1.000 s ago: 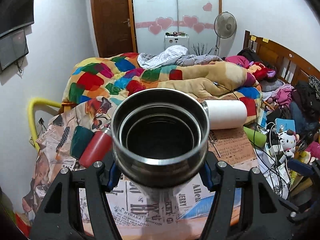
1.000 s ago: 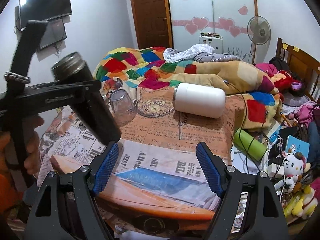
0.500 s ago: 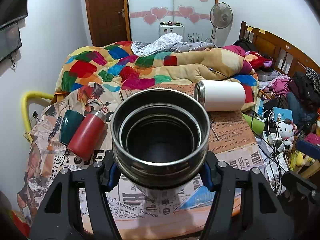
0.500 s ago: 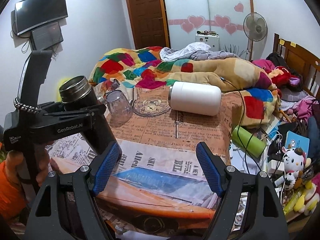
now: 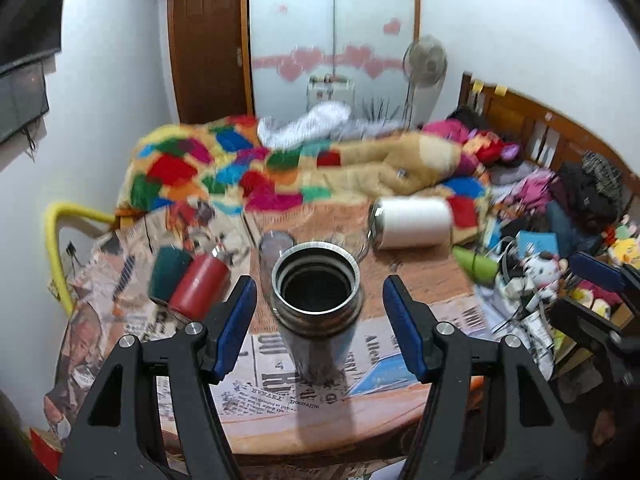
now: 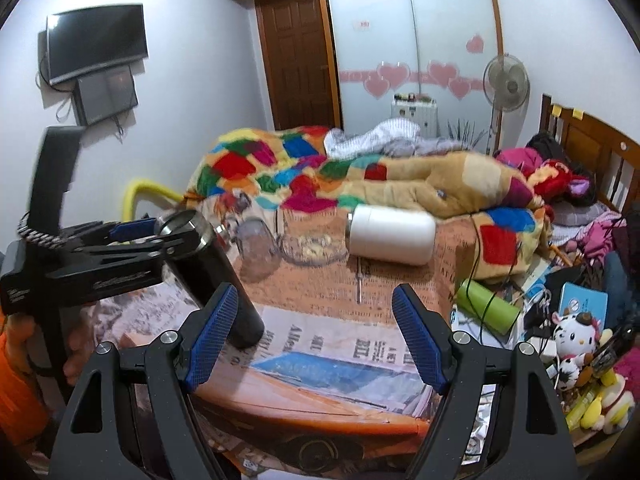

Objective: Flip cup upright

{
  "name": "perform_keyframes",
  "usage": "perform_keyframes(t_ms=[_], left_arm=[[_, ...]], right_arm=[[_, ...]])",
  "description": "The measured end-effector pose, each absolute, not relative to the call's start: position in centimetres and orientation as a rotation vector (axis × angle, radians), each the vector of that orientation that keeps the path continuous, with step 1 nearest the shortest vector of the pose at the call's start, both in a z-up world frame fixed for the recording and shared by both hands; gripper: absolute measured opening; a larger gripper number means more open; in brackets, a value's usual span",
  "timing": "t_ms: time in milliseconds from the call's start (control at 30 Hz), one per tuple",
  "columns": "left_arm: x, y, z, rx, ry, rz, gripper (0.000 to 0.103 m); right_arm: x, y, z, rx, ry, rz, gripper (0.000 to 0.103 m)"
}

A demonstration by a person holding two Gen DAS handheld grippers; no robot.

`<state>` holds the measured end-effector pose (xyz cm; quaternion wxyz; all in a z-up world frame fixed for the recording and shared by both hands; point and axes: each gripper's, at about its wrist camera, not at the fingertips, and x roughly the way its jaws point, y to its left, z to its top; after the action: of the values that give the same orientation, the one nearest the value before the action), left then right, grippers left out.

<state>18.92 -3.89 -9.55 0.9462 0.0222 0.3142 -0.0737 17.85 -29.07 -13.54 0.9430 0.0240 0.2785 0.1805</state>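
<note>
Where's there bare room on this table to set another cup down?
Free: the newspaper-covered front of the table, right of the steel cup and in front of the white flask. Crowded: far left, with the red bottle, green cup, clear glass and glass dish.

Table point(image 6: 320, 408) newspaper-covered point(image 6: 320, 344); steel cup point(image 5: 316, 312) upright, white flask point(image 6: 390, 240) (lying), glass bowl point(image 6: 312, 246).

- The left hand-held gripper point(image 5: 316, 312) has let go: its blue pads point(image 5: 236, 320) now stand wide apart, clear of the cup point(image 5: 316, 300).
- The cup, carried tilted a second ago, now stands upright on the newspaper-covered bench point(image 5: 400, 360), mouth up.
- The left hand-held gripper has drawn back, so the cup looks smaller.
</note>
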Motion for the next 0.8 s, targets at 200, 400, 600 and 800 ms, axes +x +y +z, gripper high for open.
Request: perform_keyframes(t_ms=[200,400,600,800], left_arm=[[10.3,-2.9,-3.9,0.043,0.412,-0.101,0.068],[2.9,-2.2,-0.9,0.025,0.236,-0.056,0.073],[-1.0,-2.0,-0.1,-0.008,0.156,-0.024,0.088],[-3.0,-1.9,-0.1,-0.002,0.129,0.025,0.103]], right_arm=[[13.3,-29.1,-8.8,0.079,0.398,0.374,0.077],[9.0,-28.4,-5.6,0.085,0.251,0.385,0.077],[6.2,-27.5,-4.7,0.074,0.174,0.385,0.087],[5.3,-27.0,-4.9,0.052,0.154,0.362,0.103]])
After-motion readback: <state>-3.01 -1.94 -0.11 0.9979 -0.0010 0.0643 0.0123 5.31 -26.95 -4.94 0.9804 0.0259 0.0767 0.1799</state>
